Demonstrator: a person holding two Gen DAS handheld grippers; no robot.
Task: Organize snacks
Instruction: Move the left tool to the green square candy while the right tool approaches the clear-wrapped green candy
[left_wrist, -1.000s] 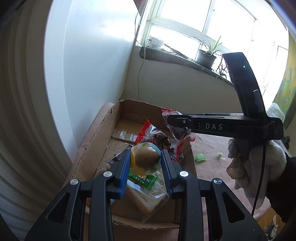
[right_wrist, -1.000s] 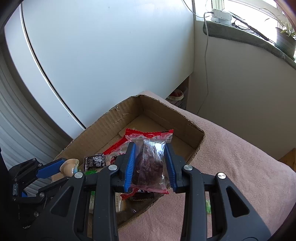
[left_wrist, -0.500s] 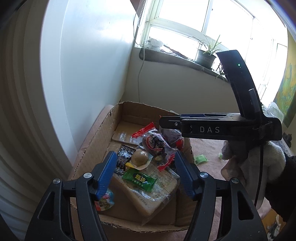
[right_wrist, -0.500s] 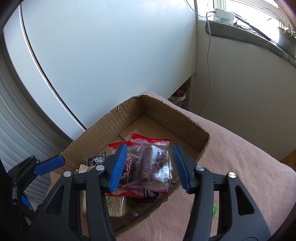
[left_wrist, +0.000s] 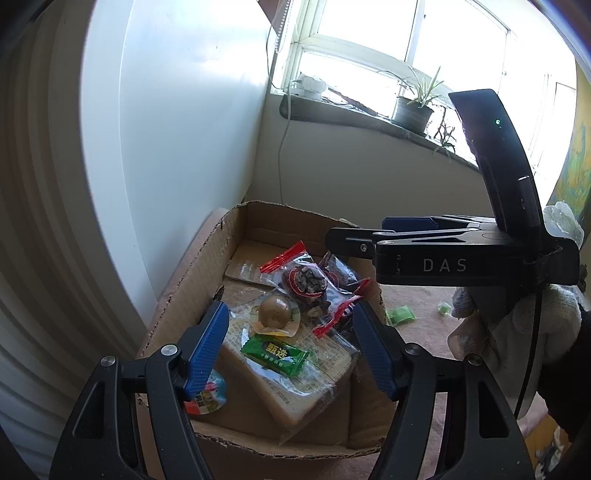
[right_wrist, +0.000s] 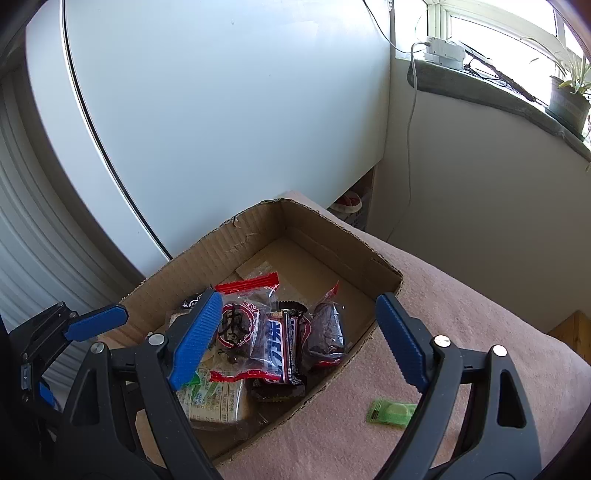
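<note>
An open cardboard box (left_wrist: 207, 269) (right_wrist: 332, 229) holds several wrapped snacks. A round brown snack in a clear cup (left_wrist: 274, 313) lies on a large wrapped bread block (left_wrist: 295, 373) beside a green packet (left_wrist: 275, 352). A clear red-edged packet with a dark cake (right_wrist: 325, 328) lies at the box's right side, next to another red-edged packet (right_wrist: 240, 325) and a dark bar (right_wrist: 279, 347). My left gripper (left_wrist: 291, 343) is open and empty above the box. My right gripper (right_wrist: 299, 339) is open and empty above the box; it also shows in the left wrist view (left_wrist: 354, 240).
The box stands on a pink cloth surface (right_wrist: 461, 332) against a white wall. A green candy packet (right_wrist: 393, 409) lies on the cloth right of the box, also in the left wrist view (left_wrist: 400, 315). A smaller green piece (left_wrist: 444, 307) lies farther right. A windowsill with a plant (left_wrist: 413, 107) is behind.
Both grippers opened. The left let go of the round brown snack, which now lies on the bread block. The right let go of the red-edged cake packet, which dropped into the box.
</note>
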